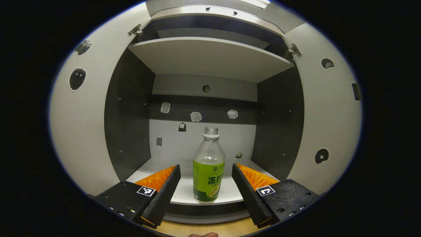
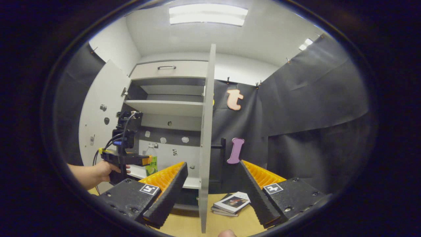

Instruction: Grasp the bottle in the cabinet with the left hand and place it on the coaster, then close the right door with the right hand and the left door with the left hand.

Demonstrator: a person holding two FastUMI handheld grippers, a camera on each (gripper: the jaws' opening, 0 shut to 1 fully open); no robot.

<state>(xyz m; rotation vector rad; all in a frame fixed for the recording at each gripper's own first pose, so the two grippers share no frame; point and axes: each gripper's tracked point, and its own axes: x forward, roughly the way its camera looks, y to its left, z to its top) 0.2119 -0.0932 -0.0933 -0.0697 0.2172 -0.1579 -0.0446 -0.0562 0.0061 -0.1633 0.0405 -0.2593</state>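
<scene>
A clear bottle [image 1: 209, 179] with a green label and no cap stands upright at the front edge of the cabinet's lower shelf [image 1: 184, 192]. My left gripper [image 1: 206, 166] is open, one finger on each side of the bottle, with gaps to both. In the right gripper view a hand [image 2: 104, 171] holds the left gripper [image 2: 144, 160] at the cabinet opening, its tips level with the bottle [image 2: 151, 162]. My right gripper [image 2: 213, 163] hangs open in front of the right door [image 2: 206, 138], which is seen edge-on. The left door [image 2: 98, 112] is swung wide open.
An upper shelf [image 1: 210, 57] spans the cabinet above the bottle. Both open doors [image 1: 82, 131] [image 1: 325, 115] flank the opening. A small stack of books [image 2: 232, 202] lies on the wooden table [image 2: 184, 227] right of the door's edge. Black cloth walls close off the right side.
</scene>
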